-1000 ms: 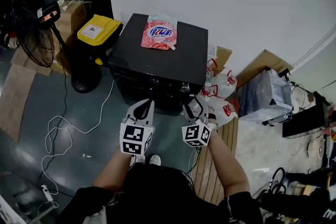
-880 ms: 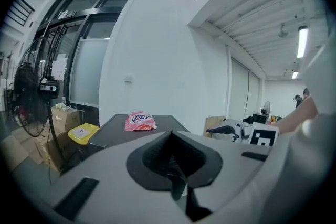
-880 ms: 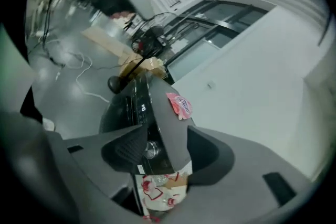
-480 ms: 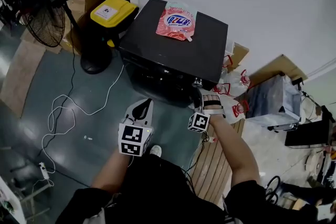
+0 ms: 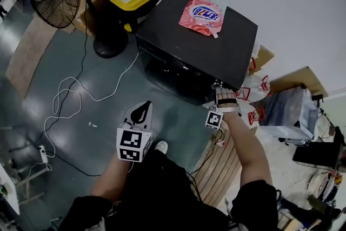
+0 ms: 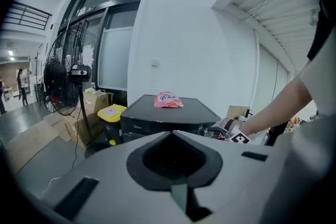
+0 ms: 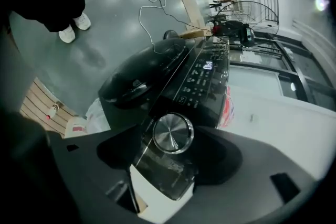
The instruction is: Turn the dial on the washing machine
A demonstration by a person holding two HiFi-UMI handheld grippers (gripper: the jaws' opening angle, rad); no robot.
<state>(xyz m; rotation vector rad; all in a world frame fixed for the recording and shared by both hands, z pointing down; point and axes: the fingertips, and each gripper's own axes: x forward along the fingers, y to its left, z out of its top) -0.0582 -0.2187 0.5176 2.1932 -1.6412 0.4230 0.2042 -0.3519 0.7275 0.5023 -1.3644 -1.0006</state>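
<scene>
1. Within the last second, the right gripper left its place near the person's body and came down to the right front corner of the washing machine, rolling over as it went.
2. Its jaws had just been opening and stood wide apart. The dial sat in the gap between them, but neither pad appeared to press on it.
3. The left gripper sank a little but stayed back over the floor, well apart from the machine, with its jaws together on nothing.
4. The approach therefore looked finished; closing on the dial and twisting it remained to be done.
5. The dial was a round knob with a shiny brushed-metal face. It was set at the right end of the glossy black control strip, beside lit symbols.
</scene>
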